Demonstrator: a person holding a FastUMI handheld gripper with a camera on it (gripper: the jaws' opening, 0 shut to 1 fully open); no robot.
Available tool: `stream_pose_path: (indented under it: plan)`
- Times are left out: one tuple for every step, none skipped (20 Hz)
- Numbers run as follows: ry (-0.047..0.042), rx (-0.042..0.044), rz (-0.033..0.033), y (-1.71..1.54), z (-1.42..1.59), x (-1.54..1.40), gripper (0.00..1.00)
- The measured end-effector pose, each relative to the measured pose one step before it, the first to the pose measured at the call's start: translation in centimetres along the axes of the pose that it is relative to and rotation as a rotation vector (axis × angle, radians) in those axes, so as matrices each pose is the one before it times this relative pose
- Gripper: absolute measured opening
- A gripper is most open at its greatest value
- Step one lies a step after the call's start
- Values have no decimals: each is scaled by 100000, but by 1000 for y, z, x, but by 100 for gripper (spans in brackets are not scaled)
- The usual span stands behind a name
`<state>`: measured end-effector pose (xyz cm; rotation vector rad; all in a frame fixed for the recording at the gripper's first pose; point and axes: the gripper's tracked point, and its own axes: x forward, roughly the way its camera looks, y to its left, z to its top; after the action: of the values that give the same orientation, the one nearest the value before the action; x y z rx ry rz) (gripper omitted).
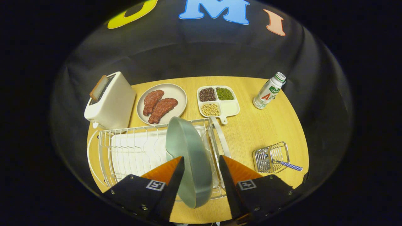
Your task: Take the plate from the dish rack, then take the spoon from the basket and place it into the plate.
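Gripper view: plate [188, 157] upright in dish rack [125, 150], between spread claw [201, 164] fingers.

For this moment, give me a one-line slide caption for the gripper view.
Tongs straddle the green plate standing on edge in the dish rack; the right finger is clear of it, spoon waits in basket.

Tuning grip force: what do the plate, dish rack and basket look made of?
Plate: pale green, smooth with a soft sheen, likely glazed ceramic or melamine; can't tell which. It stands on edge between the gripper fingers; the left one touches it, the right one shows a gap. Dish rack: thin shiny wire, probably plated steel. Basket: the same bright wire mesh, likely metal.
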<state>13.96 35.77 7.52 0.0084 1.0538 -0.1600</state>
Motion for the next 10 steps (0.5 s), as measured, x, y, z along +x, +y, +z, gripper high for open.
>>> stream_pose_path:
  plan:
    - [3288, -2347, -714, -17, -801, 391, 60]
    - [528, 17, 1941, 644, -16, -88, 31]
    - [160, 91, 62, 309, -24, 234, 31]
    - [-466, -296, -303, 16, -59, -101, 27]
    - [-449, -271, -1198, 75, 156, -82, 27]
    - [-411, -810, -1344, 13, -52, -112, 24]
    - [-676, -1639, -1571, 142, 4, -287, 24]
    - [-883, -918, -1964, -59, 80, -402, 24]
    - [-969, -219, -2004, -68, 256, -398, 24]
    - [-933, -449, -2034, -10, 199, -362, 24]
